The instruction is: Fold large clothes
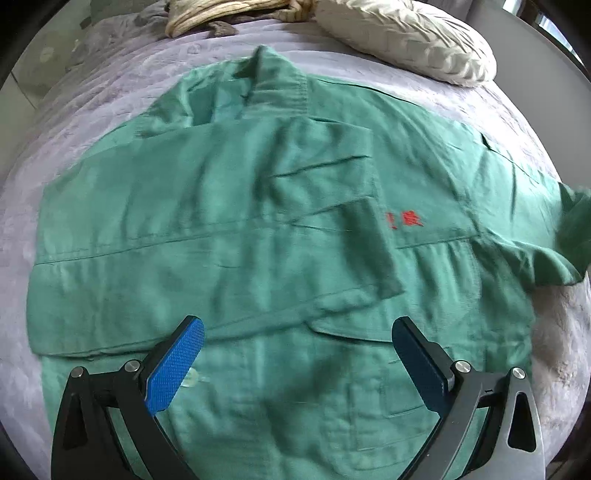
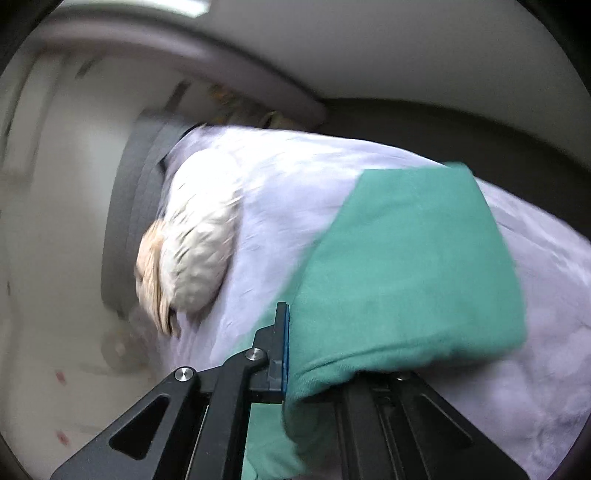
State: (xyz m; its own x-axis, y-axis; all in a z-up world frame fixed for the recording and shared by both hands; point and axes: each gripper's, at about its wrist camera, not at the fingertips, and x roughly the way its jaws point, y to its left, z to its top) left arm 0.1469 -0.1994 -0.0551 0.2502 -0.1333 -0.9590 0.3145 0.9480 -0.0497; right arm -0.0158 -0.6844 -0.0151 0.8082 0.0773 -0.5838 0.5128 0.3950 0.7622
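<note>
The left gripper point(image 1: 297, 354) is being held wide open and empty over the green jacket point(image 1: 229, 229) spread on the bed point(image 1: 110, 85); the right gripper point(image 2: 291, 347) is clamped on its sleeve point(image 2: 413, 266). Slippage is being risked; the fold could be dragged crooked.

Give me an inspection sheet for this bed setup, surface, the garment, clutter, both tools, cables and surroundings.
Surface: bed with pale lilac cover, wrinkled.
Job's things: green jacket lying spread out, one sleeve folded across the front; red embroidery on the chest.
Clutter: cream pillow beyond the collar; bundled beige fabric at the bed's far end.
Grippers: left tool open above the jacket's lower part, holding nothing; right tool shut on a jacket sleeve, fabric draped over one finger.
Cables: nothing seen.
Surroundings: grey headboard, blurred pale wall.
</note>
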